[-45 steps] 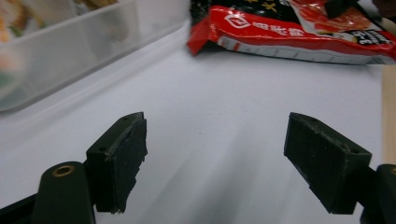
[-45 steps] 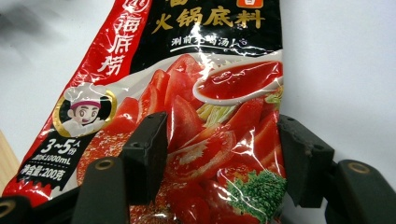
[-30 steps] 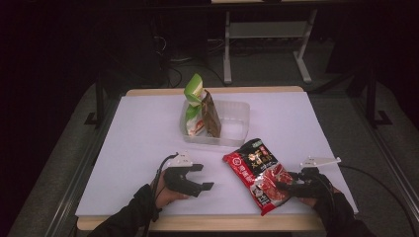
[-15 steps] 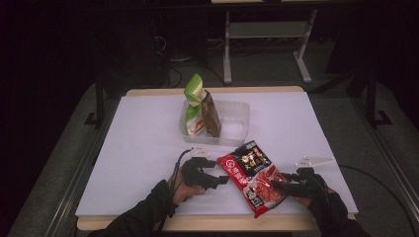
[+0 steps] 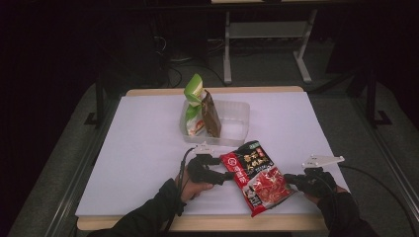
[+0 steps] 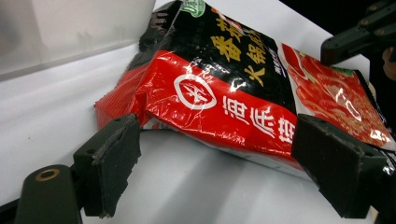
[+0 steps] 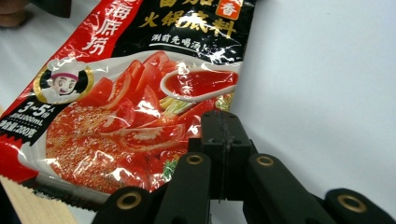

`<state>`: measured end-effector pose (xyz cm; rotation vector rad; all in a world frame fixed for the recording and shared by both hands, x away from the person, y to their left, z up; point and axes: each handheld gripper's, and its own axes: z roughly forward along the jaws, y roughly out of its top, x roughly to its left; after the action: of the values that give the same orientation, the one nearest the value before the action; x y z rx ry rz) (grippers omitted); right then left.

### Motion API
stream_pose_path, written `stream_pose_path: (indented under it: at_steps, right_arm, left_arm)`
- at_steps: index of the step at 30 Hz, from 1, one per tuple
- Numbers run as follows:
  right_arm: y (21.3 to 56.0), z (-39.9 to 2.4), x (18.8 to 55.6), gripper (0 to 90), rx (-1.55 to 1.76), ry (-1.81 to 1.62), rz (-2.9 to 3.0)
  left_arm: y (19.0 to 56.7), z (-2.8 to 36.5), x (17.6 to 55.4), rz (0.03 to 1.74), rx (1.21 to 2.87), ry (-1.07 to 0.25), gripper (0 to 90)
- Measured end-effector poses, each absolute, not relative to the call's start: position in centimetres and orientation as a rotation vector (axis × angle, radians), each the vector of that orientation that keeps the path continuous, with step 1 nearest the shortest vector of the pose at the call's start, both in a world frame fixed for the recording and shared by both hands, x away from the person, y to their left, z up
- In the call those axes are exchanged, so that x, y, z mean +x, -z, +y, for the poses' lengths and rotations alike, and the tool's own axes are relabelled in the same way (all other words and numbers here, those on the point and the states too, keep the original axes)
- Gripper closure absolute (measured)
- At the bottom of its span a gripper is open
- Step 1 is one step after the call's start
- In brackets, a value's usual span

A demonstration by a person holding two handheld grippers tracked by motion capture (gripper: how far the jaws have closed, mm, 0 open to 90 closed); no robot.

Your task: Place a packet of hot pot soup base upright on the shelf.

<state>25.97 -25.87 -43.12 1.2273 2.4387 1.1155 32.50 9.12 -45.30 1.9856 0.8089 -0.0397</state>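
A red and black sauce packet (image 5: 257, 177) with tomato pictures lies near the table's front edge. My left gripper (image 5: 220, 170) is at its left end, jaws wide and just opened a little further. In the left gripper view the packet's (image 6: 224, 93) raised edge sits just ahead of the gripper (image 6: 219, 154), between its two pads and touching neither. My right gripper (image 5: 290, 179) is at the packet's right edge. Its jaws have just been closing. In the right gripper view the gripper (image 7: 222, 126) stands shut, pinching the edge of the packet (image 7: 130, 116).
A clear plastic tub (image 5: 237, 106) stands at the middle of the white table (image 5: 138, 143), holding an upright green bag (image 5: 193, 91) and a brown packet (image 5: 211, 116). The table's wooden front edge (image 5: 207, 224) runs close below both hands. A metal frame (image 5: 267, 29) stands on the floor behind.
My left hand has moved right, up to the packet's left end. The right jaws have gone from open to shut on the packet's right edge. The packet has shifted a little.
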Motion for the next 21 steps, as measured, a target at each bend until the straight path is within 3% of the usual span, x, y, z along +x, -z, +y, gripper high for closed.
stream_pose_path:
  at_steps: [6,19,21]
  right_arm:
    - [43.4,-25.7,25.9,90.0,1.236,-1.147,2.446]
    - [43.6,-25.5,26.0,89.7,1.198,-1.195,2.466]
    - [43.4,-25.3,26.0,71.2,1.206,-1.169,2.463]
  left_arm:
    - [45.5,8.8,33.2,0.862,1.997,-0.006,15.1]
    - [45.7,8.1,35.1,0.949,1.991,0.034,13.9]
    - [45.7,7.9,35.2,0.944,1.999,0.026,13.7]
